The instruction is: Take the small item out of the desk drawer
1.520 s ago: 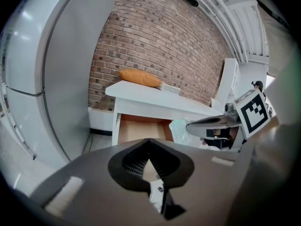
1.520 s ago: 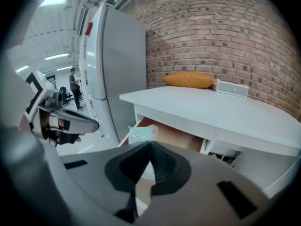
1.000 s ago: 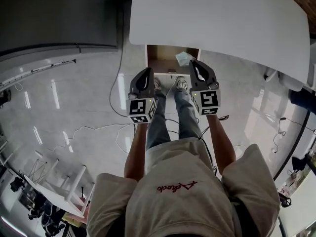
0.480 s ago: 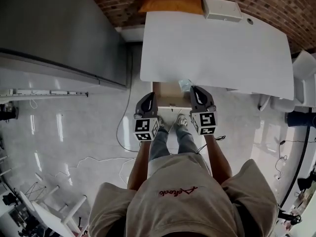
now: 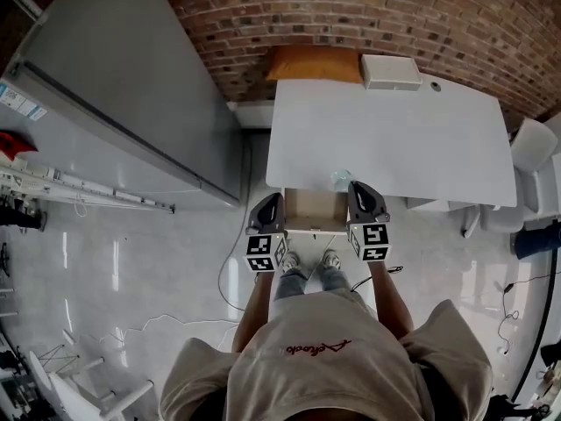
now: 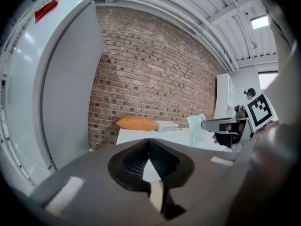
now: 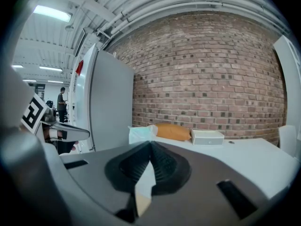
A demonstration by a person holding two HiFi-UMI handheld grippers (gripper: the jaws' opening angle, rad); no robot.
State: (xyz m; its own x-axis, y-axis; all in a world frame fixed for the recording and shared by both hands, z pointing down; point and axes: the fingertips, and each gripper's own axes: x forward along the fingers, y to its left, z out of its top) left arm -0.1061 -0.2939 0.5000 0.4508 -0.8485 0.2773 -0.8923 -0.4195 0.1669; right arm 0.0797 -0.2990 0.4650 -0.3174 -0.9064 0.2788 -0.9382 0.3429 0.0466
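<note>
Grey-cased, your left gripper (image 5: 271,202) is closed with nothing between its jaws. Just right of it the drawer (image 5: 314,209) stands open and looks bare. Further right, your right gripper (image 5: 356,189) is clamped on the pale teal packet (image 6: 195,130), held at its tips over the near edge of the tabletop (image 5: 394,139). Removal appears done; setting the packet down likely remains. A grey cabinet (image 5: 131,95) stands well left of the left gripper; ahead of both grippers the tabletop offers open room up to the white box (image 5: 391,71).
</note>
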